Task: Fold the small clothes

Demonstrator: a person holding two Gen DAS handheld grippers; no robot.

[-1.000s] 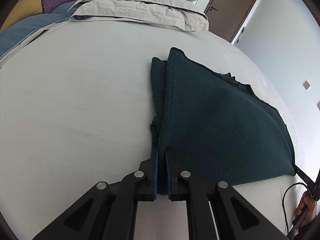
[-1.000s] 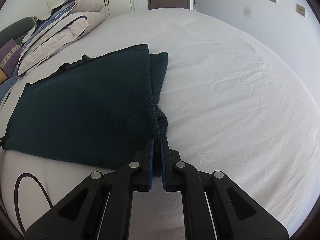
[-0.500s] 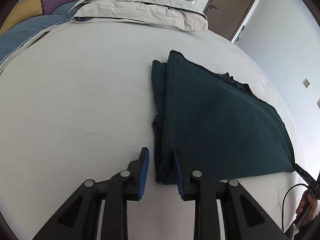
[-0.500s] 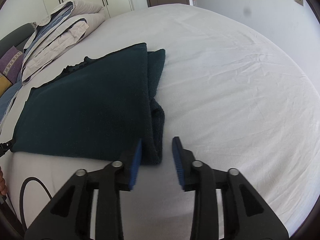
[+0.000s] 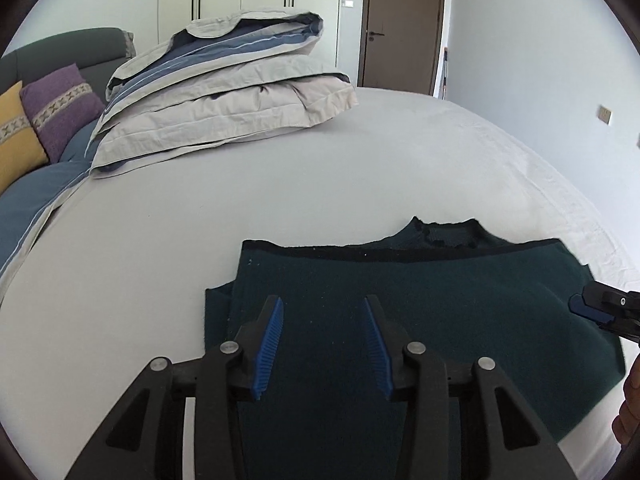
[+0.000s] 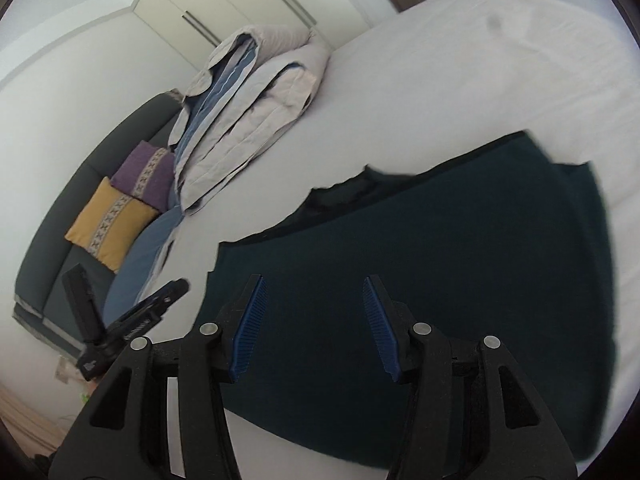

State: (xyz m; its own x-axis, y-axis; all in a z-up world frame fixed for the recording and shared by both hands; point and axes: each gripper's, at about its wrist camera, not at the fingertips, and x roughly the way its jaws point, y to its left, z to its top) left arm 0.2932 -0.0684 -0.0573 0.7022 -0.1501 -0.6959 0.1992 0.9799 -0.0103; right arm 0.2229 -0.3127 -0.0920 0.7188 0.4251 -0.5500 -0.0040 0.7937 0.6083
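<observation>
A dark green garment (image 5: 460, 300) lies folded flat on the white bed sheet (image 5: 280, 200); its collar pokes out at the far edge. My left gripper (image 5: 322, 316) is open and empty, hovering over the garment's left part. My right gripper (image 6: 314, 300) is open and empty above the garment (image 6: 460, 280), which lies flat with a folded strip at its right side. The right gripper's tip also shows in the left wrist view (image 5: 596, 310) at the garment's right edge. The left gripper's open fingers (image 6: 120, 320) show at the left of the right wrist view.
A folded beige and blue duvet (image 5: 224, 92) is stacked at the far side of the bed. Purple (image 5: 60, 104) and yellow (image 5: 16, 140) cushions lean on a dark headboard at the left. A brown door (image 5: 404, 28) and white wardrobes stand behind.
Both grippers let go of the garment's folded edges, opened wide, and swung round and lifted, so both now look across the garment toward the duvet.
</observation>
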